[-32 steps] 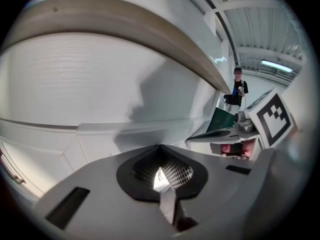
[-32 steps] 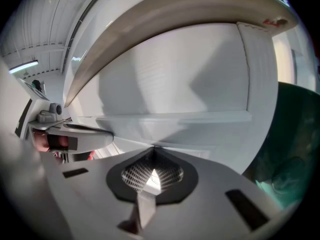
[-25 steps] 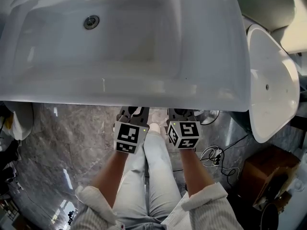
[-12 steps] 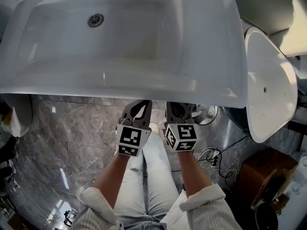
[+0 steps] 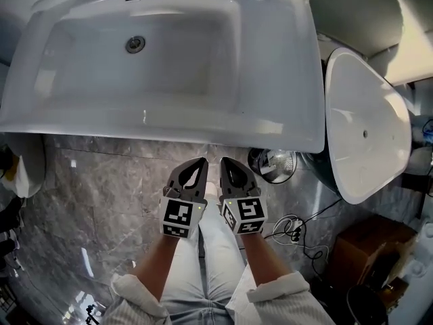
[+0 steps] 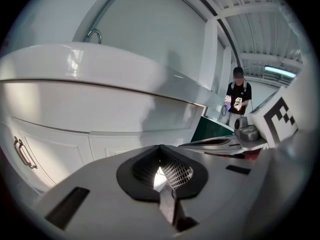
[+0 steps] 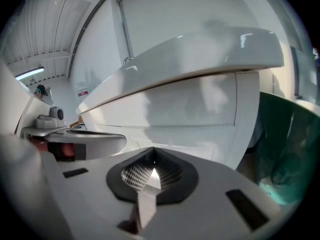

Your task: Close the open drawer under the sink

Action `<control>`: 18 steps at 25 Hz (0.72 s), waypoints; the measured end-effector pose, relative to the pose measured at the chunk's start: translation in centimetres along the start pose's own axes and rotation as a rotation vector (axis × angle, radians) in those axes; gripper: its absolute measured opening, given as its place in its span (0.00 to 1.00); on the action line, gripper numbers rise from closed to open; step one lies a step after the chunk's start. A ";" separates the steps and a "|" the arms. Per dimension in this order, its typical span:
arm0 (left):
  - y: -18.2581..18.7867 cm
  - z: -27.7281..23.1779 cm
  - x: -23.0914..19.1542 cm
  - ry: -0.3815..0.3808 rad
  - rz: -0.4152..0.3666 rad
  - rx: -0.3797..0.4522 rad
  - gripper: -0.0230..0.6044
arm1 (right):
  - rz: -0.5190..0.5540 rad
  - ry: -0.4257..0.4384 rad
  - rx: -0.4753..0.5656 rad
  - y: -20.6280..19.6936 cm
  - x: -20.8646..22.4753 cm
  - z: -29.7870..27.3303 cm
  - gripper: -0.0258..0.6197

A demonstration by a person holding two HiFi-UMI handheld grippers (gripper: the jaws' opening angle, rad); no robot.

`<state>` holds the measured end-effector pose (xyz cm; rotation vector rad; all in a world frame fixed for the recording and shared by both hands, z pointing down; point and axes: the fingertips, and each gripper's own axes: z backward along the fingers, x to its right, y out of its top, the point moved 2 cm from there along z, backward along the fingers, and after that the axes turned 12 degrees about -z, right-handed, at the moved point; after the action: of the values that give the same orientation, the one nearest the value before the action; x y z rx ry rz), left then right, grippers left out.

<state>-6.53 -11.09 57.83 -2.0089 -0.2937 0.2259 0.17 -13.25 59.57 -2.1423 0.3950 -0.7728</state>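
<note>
Drawer is hidden beneath the sink in the head view; the left gripper and right gripper, tucked under its front edge earlier, are now held clear, side by side. In each gripper view the jaws are seen pressed together, empty, and the white front is judged flush, so withdrawal fits.

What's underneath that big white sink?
A white cabinet with panelled fronts and a metal handle, seen from the left gripper view. From above, the sink covers it, and its inside is hidden.
</note>
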 end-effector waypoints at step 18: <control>16.3 6.6 2.2 0.014 0.068 0.151 0.06 | 0.004 0.110 0.149 15.3 -6.2 8.7 0.05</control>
<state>-4.61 -11.66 40.25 -1.8719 -0.1938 0.2688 0.80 -14.55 40.91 -1.9656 0.3864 -0.8926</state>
